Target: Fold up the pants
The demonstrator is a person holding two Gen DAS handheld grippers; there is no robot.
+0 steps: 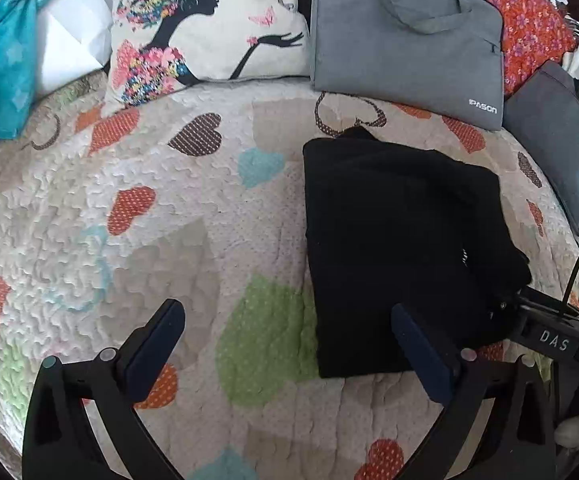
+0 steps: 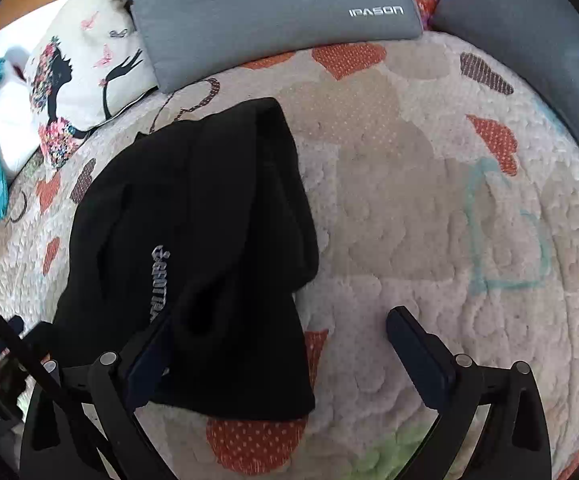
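- Two grippers are hovering over the heart-print quilt (image 1: 193, 240); the left gripper (image 1: 289, 344) is sitting spread wide, gripping nothing, with quilt showing between its fingers.
- Lying folded into a thick dark block on the quilt, the black pants (image 1: 401, 240) are looking soft, floppy and light; I'd pinch a doubled edge, since a single layer would likely sag.
- Rightmost, the right gripper (image 2: 281, 344) is gaping too, its left finger (image 2: 149, 364) touching the pants' near edge.
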